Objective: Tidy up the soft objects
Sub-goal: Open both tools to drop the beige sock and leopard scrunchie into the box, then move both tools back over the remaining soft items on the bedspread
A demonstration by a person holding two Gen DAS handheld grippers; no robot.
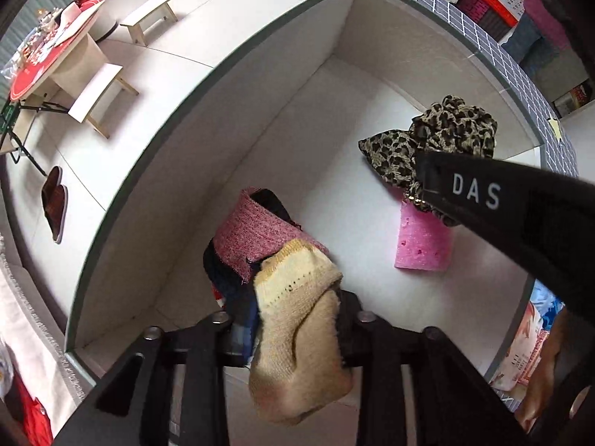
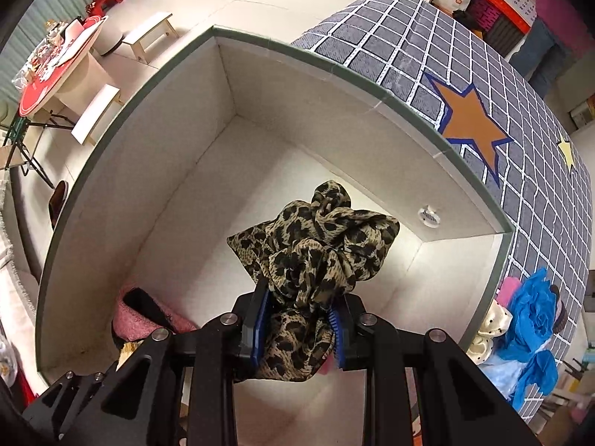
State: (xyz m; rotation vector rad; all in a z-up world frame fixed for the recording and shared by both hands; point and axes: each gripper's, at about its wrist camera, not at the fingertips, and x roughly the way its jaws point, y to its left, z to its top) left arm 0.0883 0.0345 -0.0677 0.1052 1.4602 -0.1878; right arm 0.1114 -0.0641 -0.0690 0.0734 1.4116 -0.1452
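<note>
Both grippers hang inside a large white box with a green rim. My left gripper is shut on a bundle of socks: a yellow-beige one in front, a pink knit one and a dark blue one behind. My right gripper is shut on a leopard-print cloth and holds it above the box floor. In the left wrist view the right gripper's black finger covers part of that cloth, with a pink sponge hanging under it. The sock bundle shows at the lower left of the right wrist view.
The box stands against a grey checked cloth with stars. Blue plastic bags and other soft items lie on that cloth at the right. On the floor to the left are low wooden stools, a red-topped table and a slipper.
</note>
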